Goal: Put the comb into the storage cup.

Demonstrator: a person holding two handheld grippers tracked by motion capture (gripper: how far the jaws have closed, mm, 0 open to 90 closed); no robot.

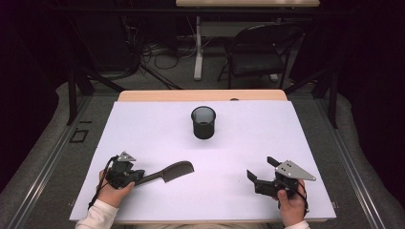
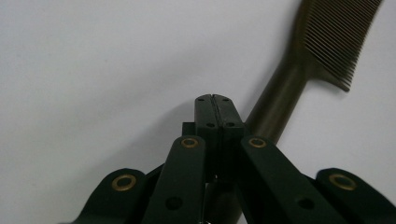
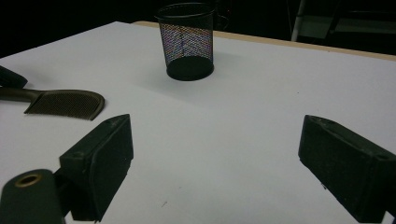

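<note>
A dark comb point(image 1: 167, 172) lies on the white table top point(image 1: 248, 138) at the front left, teeth end toward the middle. My left gripper point(image 1: 139, 175) sits over the handle end. In the left gripper view its jaws point(image 2: 215, 98) are pressed flat together, and the comb's handle point(image 2: 280, 102) runs out from under them toward the upper right; nothing shows between the pads. My right gripper point(image 1: 261, 168) rests at the front right, open, with bare table between its jaws point(image 3: 215, 140). A black mesh cup point(image 1: 203, 122) stands upright at the middle back, also in the right gripper view point(image 3: 187, 42), where the comb point(image 3: 65, 103) lies at left.
A wooden strip point(image 1: 200, 95) edges the far side of the table. Beyond it stand a black folding chair point(image 1: 258, 52) and a white table leg point(image 1: 198, 47) with cables on the floor. Dark floor flanks both sides of the table.
</note>
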